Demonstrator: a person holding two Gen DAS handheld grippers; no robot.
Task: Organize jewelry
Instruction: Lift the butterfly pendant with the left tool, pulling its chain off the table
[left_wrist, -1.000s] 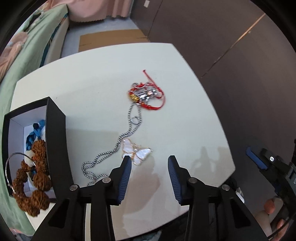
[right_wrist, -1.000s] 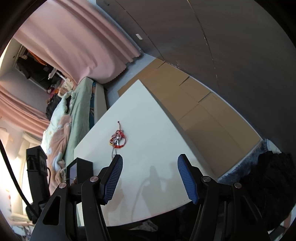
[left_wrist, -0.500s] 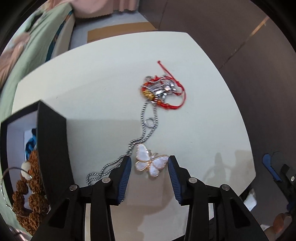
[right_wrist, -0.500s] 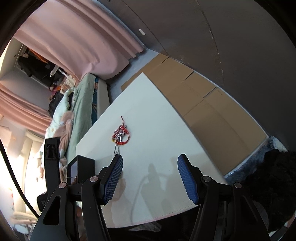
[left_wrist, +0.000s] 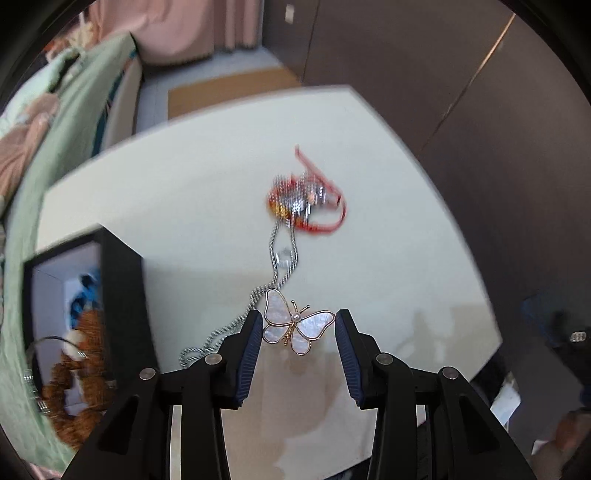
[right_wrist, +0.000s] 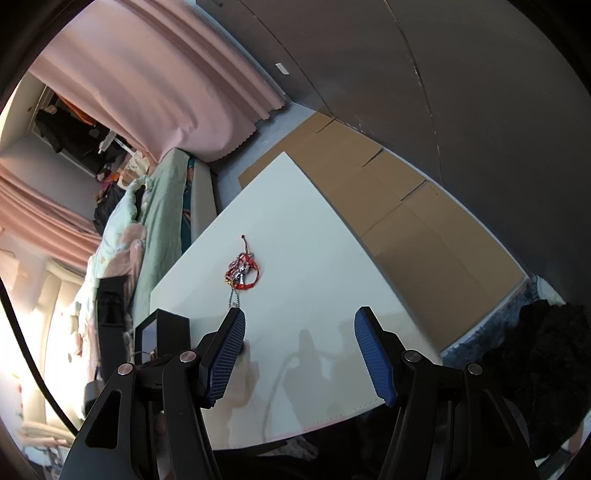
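A white-and-gold butterfly pendant (left_wrist: 295, 326) lies on the white table (left_wrist: 184, 192), on a silver chain (left_wrist: 275, 254) that runs up to a tangle of red cord and silver charms (left_wrist: 304, 201). My left gripper (left_wrist: 298, 316) points steeply down, open, with the butterfly between its blue fingertips; the wing tips look close to both pads. At the left stands an open black box (left_wrist: 122, 295) holding a brown bead bracelet (left_wrist: 74, 391) and blue beads. My right gripper (right_wrist: 300, 314) hovers open over the table's near side with nothing between its fingers. From there the red tangle (right_wrist: 242, 271) and the box (right_wrist: 166, 328) show farther off.
A bed with a green blanket (right_wrist: 159, 206) runs along the table's left side. Flattened cardboard (right_wrist: 388, 206) covers the floor to the right, by a dark wall. Pink curtains (right_wrist: 166, 92) hang behind. Dark cloth (right_wrist: 546, 354) lies off the table's right corner.
My left gripper has moved forward over the table, so the butterfly pendant now lies between its fingertips instead of ahead of them. Its jaw width looks the same. The right gripper has stayed put.
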